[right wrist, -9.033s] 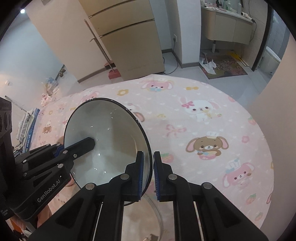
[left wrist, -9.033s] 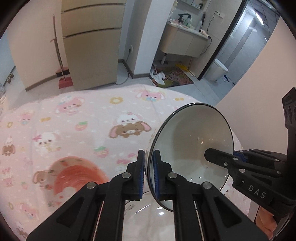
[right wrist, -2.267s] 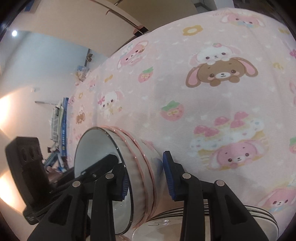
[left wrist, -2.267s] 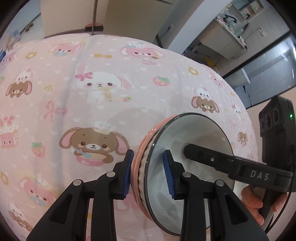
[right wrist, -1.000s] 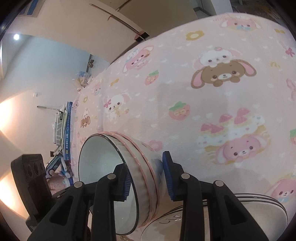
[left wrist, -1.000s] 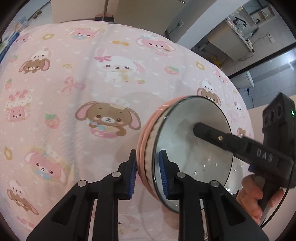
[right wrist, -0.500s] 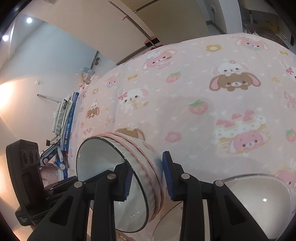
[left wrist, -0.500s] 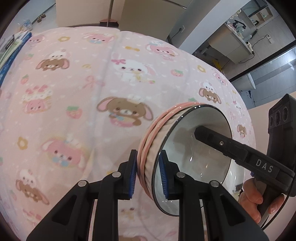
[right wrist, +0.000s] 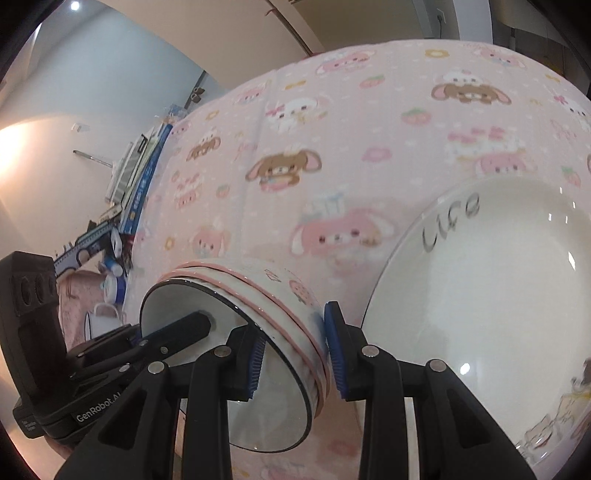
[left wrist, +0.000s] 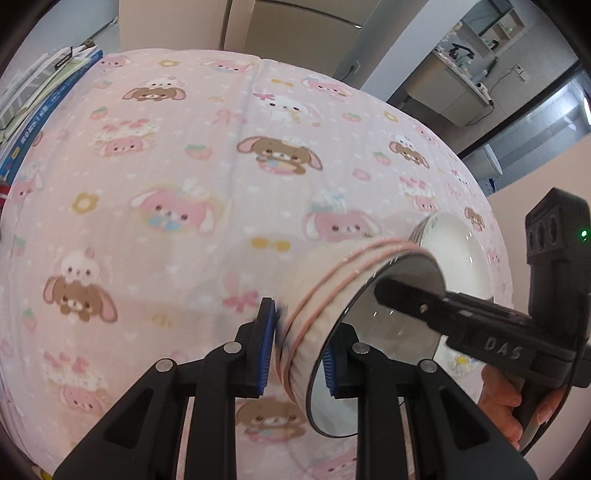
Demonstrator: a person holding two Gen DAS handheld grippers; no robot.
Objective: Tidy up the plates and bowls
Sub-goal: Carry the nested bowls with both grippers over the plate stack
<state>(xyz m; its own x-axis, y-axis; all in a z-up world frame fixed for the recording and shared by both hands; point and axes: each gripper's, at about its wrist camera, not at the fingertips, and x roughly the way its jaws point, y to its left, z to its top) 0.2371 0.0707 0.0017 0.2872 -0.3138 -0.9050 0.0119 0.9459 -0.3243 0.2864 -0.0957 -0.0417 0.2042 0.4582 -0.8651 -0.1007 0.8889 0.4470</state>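
Observation:
A stack of nested bowls (left wrist: 325, 295), white with pink rims and a dark-rimmed bowl innermost, is held in the air over the pink cartoon tablecloth (left wrist: 166, 184). My left gripper (left wrist: 299, 350) is shut on its near wall, one finger outside and one inside. My right gripper (right wrist: 293, 350) is shut on the opposite wall of the same stack (right wrist: 266, 295). A white deep plate (right wrist: 498, 277) with "Life" written on it lies on the cloth just right of the stack; it also shows in the left wrist view (left wrist: 458, 251).
A pile of books (left wrist: 33, 107) sits at the table's left edge, also in the right wrist view (right wrist: 140, 177). Beige cabinets (left wrist: 288, 33) and a bathroom doorway lie beyond the table's far edge.
Both grippers have carried the bowl stack up and leftward away from the plate. The white plate now lies bare to the right of the stack.

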